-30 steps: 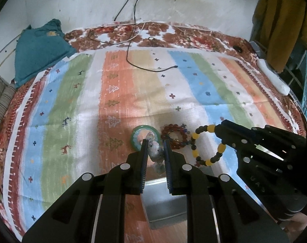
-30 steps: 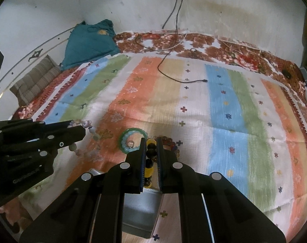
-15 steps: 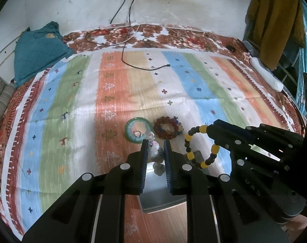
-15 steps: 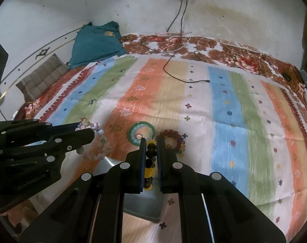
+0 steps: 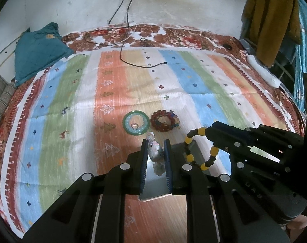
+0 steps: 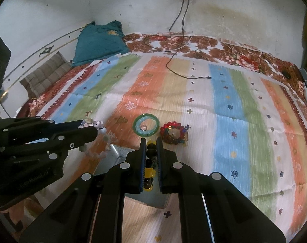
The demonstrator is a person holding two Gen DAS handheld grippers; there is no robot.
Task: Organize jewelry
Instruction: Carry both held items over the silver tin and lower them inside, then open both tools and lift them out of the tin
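Two bracelets ride over a grey tray on the striped bed cover.

The left gripper [image 5: 156, 151] is clenched on a pale bead bracelet [image 5: 155, 151], and the right gripper [image 6: 151, 151] is clenched on a black and yellow bead bracelet [image 6: 149, 162]. Both bracelets hang in the air just above the metal tray [image 5: 192, 147], which sits near the front edge of the bed cover [image 5: 194, 93]. A second ago both grippers were closer to the green bangle [image 5: 135, 122] and the red bead bracelet [image 5: 164, 120]; now they have pulled back toward the front edge, so those two lie farther from the fingers. More of the tray shows under the bracelets than before. The grips have not changed. It looks like the next step is to drop both bracelets into the tray. The green and red ones are not yet put away.
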